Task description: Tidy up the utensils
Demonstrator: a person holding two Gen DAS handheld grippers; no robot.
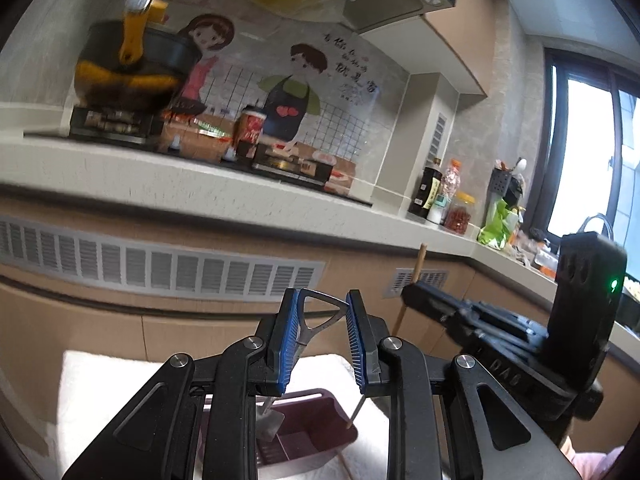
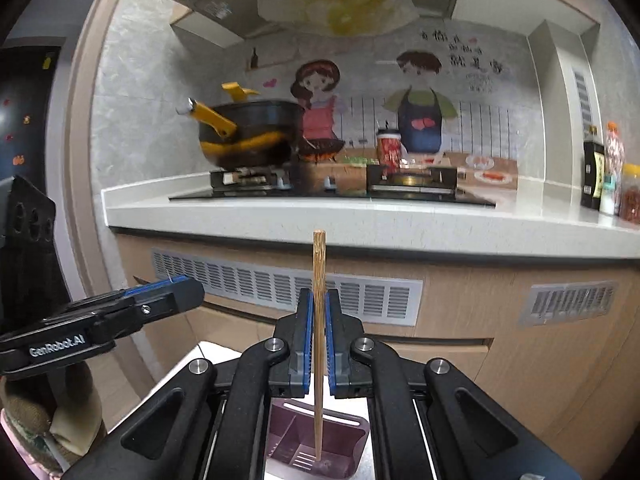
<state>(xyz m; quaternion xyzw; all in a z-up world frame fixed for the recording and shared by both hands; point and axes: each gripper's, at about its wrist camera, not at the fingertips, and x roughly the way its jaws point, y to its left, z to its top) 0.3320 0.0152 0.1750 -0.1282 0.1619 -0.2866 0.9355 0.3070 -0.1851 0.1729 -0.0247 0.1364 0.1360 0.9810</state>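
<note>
My left gripper (image 1: 322, 310) has its blue pads closed on the triangular loop end of a metal utensil (image 1: 320, 314), which hangs down over a maroon divided utensil holder (image 1: 316, 428). Its flat blade end (image 1: 269, 426) hangs inside the holder. My right gripper (image 2: 319, 314) is shut on a wooden chopstick (image 2: 319, 264) held upright, its lower tip reaching into the same holder (image 2: 344, 440). The right gripper also shows at the right of the left wrist view (image 1: 420, 294), and the left gripper at the left of the right wrist view (image 2: 176, 284).
The holder sits on a white cloth (image 1: 100, 384). Behind is a kitchen counter (image 2: 320, 220) with a gas stove, a black and yellow pot (image 2: 248, 136), a red can (image 2: 388, 148) and sauce bottles (image 2: 596, 172) at the right. Cabinet fronts with vent grilles (image 2: 280, 288) stand close ahead.
</note>
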